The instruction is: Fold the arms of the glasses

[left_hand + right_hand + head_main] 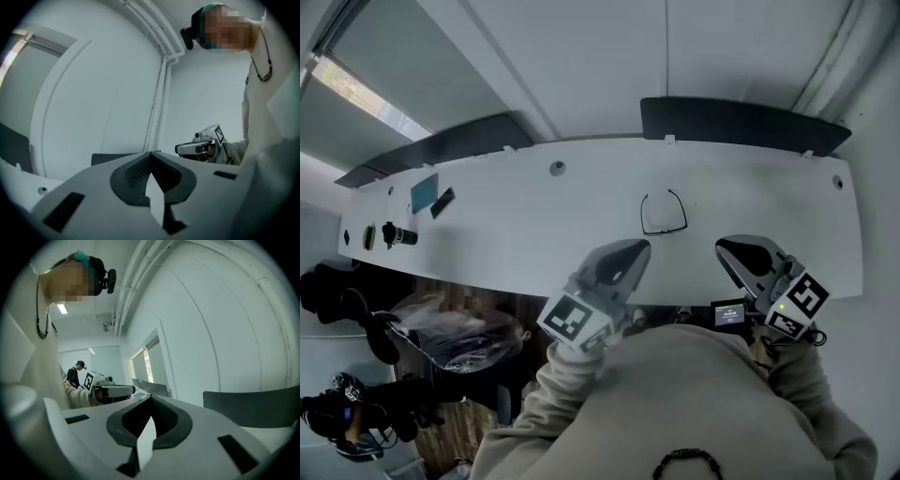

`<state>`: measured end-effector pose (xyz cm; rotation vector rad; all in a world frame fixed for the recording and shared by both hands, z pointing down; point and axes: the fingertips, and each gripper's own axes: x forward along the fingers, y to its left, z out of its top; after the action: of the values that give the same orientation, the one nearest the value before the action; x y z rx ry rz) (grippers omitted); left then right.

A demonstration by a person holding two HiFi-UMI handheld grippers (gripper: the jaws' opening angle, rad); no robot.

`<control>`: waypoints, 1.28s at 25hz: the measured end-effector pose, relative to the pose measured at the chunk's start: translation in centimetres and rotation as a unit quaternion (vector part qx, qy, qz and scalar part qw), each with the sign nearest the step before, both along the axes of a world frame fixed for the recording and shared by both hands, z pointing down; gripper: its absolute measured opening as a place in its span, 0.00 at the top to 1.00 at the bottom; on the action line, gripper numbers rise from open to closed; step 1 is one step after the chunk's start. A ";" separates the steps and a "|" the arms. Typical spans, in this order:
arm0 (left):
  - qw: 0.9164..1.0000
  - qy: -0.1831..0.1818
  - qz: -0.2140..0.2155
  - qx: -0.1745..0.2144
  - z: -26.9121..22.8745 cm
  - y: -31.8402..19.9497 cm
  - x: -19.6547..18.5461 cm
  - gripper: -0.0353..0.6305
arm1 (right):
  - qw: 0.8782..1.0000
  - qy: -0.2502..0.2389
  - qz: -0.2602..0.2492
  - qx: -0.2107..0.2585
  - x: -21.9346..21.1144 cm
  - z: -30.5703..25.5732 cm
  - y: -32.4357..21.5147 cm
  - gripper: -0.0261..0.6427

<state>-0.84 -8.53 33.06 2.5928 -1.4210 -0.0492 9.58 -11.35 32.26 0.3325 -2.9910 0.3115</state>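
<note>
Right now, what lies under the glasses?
Only the white table shows under the glasses. Just the thin strip beneath their frame is covered.

Long white table [534, 216], dark chair backs [741, 124] behind, white panelled wall [225, 333], window [149, 363], ceiling light [62, 309]

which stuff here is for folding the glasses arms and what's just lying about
For the job: glasses, left claw, right claw (both shut, empty).
Lying about, far left: teal card, flat black slab, black cylinder.
</note>
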 end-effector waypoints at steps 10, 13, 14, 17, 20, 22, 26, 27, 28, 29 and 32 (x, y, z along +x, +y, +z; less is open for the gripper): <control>1.000 0.013 0.010 0.004 -0.2 0.3 0.6 0.94 | 1.000 -0.005 0.021 -0.003 0.7 -0.1 -0.2 0.93; 1.000 0.012 0.016 0.002 -0.2 0.3 0.9 0.94 | 0.999 -0.023 0.027 -0.019 1.0 -0.3 -0.6 0.93; 1.000 0.012 0.018 0.003 -0.2 0.3 1.0 0.94 | 0.999 -0.026 0.028 -0.020 1.1 -0.3 -0.7 0.93; 1.000 0.012 0.021 0.003 -0.2 0.4 1.3 0.94 | 0.999 -0.030 0.035 -0.023 1.7 -0.4 -0.9 0.93; 1.000 0.013 0.022 0.004 -0.1 0.3 1.5 0.94 | 0.998 -0.032 0.042 -0.029 2.2 -0.3 -1.1 0.93; 1.000 0.015 0.017 0.005 -0.1 0.2 1.4 0.94 | 0.998 -0.028 0.038 -0.032 2.1 -0.1 -1.0 0.93; 1.000 0.017 0.017 0.005 0.0 0.1 1.5 0.94 | 0.999 -0.019 0.028 -0.027 1.9 -0.1 -0.6 0.93; 1.000 0.016 0.018 0.006 0.0 0.1 1.5 0.94 | 0.999 -0.019 0.028 -0.025 1.8 -0.1 -0.6 0.93; 1.000 0.016 0.018 0.007 -0.1 0.1 1.5 0.94 | 0.999 -0.020 0.027 -0.024 1.7 -0.2 -0.6 0.93; 1.000 0.015 0.019 0.008 -0.1 0.2 1.5 0.94 | 0.999 -0.021 0.027 -0.023 1.7 -0.2 -0.6 0.93; 1.000 0.016 0.020 0.009 -0.3 0.3 1.6 0.94 | 0.999 -0.019 0.026 -0.024 1.8 -0.2 -0.5 0.93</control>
<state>0.77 -8.27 32.76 2.6228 -1.3627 -0.0972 11.39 -11.82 32.06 0.4035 -3.0111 0.3982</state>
